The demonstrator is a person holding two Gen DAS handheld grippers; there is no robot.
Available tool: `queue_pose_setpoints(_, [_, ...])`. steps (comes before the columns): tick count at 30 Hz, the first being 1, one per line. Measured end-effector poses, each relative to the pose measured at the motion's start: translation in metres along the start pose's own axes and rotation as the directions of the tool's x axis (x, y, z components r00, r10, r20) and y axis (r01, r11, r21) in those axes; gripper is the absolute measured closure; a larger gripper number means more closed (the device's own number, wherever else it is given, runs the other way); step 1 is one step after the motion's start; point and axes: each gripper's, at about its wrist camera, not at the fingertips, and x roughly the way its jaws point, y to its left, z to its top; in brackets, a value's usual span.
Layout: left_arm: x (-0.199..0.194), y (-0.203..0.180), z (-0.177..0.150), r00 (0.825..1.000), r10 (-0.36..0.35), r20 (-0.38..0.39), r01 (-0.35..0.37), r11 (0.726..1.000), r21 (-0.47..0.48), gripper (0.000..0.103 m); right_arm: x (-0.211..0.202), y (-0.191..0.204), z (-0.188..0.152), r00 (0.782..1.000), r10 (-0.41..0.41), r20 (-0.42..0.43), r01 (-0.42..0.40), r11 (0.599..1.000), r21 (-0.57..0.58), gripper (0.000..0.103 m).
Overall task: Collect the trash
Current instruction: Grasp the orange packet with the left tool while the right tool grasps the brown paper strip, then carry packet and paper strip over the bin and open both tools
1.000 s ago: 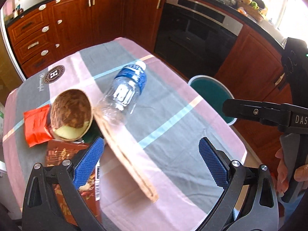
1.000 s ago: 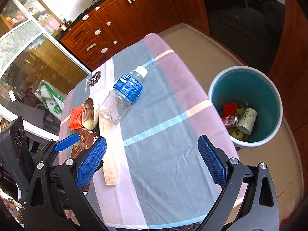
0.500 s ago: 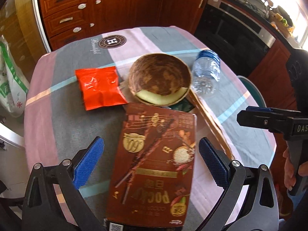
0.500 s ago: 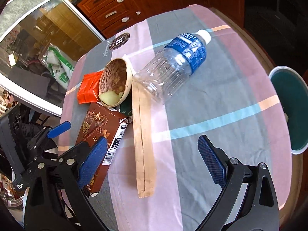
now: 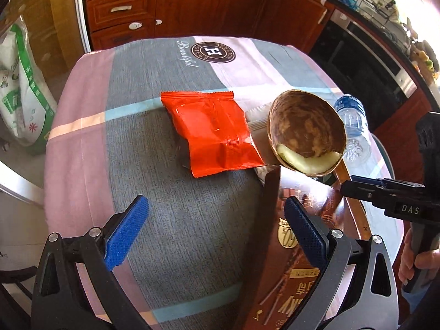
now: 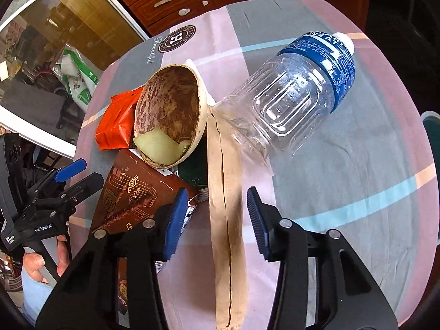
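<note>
The trash lies on a table under a striped cloth point(image 5: 170, 220). A red snack packet point(image 5: 214, 134) lies flat ahead of my left gripper point(image 5: 216, 228), which is open and empty above the cloth. Right of the packet sits a brown shell bowl point(image 5: 306, 132), with a brown snack box point(image 5: 297, 250) under the right pad. My right gripper point(image 6: 216, 220) straddles a long tan paper sleeve point(image 6: 224, 165). Its jaws are closing, and the pads stand apart from the sleeve. A clear plastic bottle point(image 6: 297, 96) with a blue label lies beyond.
A teal bin point(image 6: 431, 137) shows at the table's right edge. A dark green item point(image 6: 195, 167) lies under the bowl point(image 6: 170, 115). Wooden cabinets point(image 5: 178, 2) and an oven point(image 5: 365, 55) stand behind. A white and green sack point(image 5: 22, 88) leans on the left. A hand point(image 6: 41, 264) holds the left gripper.
Both grippers came down and moved left over the table. The left view swung from the bottle to the red packet. The right jaws narrowed around the tan sleeve.
</note>
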Motion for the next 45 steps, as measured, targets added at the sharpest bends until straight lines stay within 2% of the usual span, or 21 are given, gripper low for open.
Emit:
queue_pose_setpoints(1, [0.002, 0.001, 0.001, 1.0, -0.003, 0.001, 0.003, 1.0, 0.0, 0.004, 0.0, 0.0, -0.001, 1.0, 0.001, 0.004, -0.001, 1.0, 0.0, 0.074])
queue_pose_setpoints(2, [0.003, 0.002, 0.003, 1.0, -0.008, 0.005, 0.008, 1.0, -0.002, 0.004, 0.0, 0.001, -0.002, 1.0, -0.005, 0.012, 0.005, 1.0, -0.004, 0.087])
queue_pose_setpoints(7, [0.011, 0.006, 0.016, 1.0, -0.013, 0.026, 0.014, 1.0, -0.016, 0.004, -0.002, 0.007, -0.009, 1.0, -0.017, 0.016, 0.017, 0.999, -0.035, 0.088])
queue_pose_setpoints(14, [0.033, 0.012, 0.04, 1.0, -0.002, 0.029, 0.003, 0.999, -0.045, 0.005, -0.001, 0.003, -0.009, 1.0, -0.012, -0.002, 0.012, 1.0, -0.021, 0.088])
queue_pose_setpoints(16, [0.039, 0.012, 0.041, 0.999, -0.012, 0.032, 0.013, 0.999, -0.046, 0.017, -0.001, 0.003, -0.009, 1.0, -0.009, -0.002, 0.009, 1.0, -0.023, 0.088])
queue_pose_setpoints(18, [0.04, 0.007, 0.041, 0.999, 0.009, 0.043, -0.008, 1.0, -0.023, 0.037, -0.001, 0.003, -0.009, 1.0, -0.008, -0.001, 0.008, 1.0, -0.021, 0.087])
queue_pose_setpoints(19, [0.04, 0.005, 0.041, 0.999, 0.019, 0.047, -0.019, 1.0, -0.012, 0.043, -0.002, 0.003, -0.009, 1.0, -0.009, -0.001, 0.009, 1.0, -0.018, 0.087])
queue_pose_setpoints(21, [0.038, 0.004, 0.038, 0.999, 0.005, 0.051, -0.004, 1.0, -0.008, 0.061, -0.001, 0.001, -0.009, 1.0, -0.011, -0.003, 0.011, 1.0, -0.012, 0.087])
queue_pose_setpoints(23, [0.034, 0.002, 0.035, 0.998, 0.017, 0.055, -0.017, 1.0, -0.006, 0.066, -0.002, 0.002, -0.011, 1.0, -0.009, -0.002, 0.009, 1.0, -0.012, 0.087])
queue_pose_setpoints(33, [-0.021, -0.006, 0.001, 0.992, 0.077, 0.097, -0.078, 0.997, 0.007, 0.067, -0.032, 0.004, -0.028, 0.999, 0.021, 0.04, -0.02, 0.999, -0.036, 0.088])
queue_pose_setpoints(37, [-0.049, -0.022, -0.012, 0.992, 0.056, 0.117, -0.059, 0.998, 0.026, 0.067, -0.049, 0.0, -0.04, 0.997, 0.048, 0.054, -0.046, 0.998, -0.03, 0.088])
queue_pose_setpoints(45, [-0.082, -0.094, -0.025, 0.991, -0.028, 0.134, 0.007, 0.988, 0.154, 0.067, -0.091, -0.018, -0.06, 0.986, 0.102, 0.129, -0.103, 0.995, 0.004, 0.088])
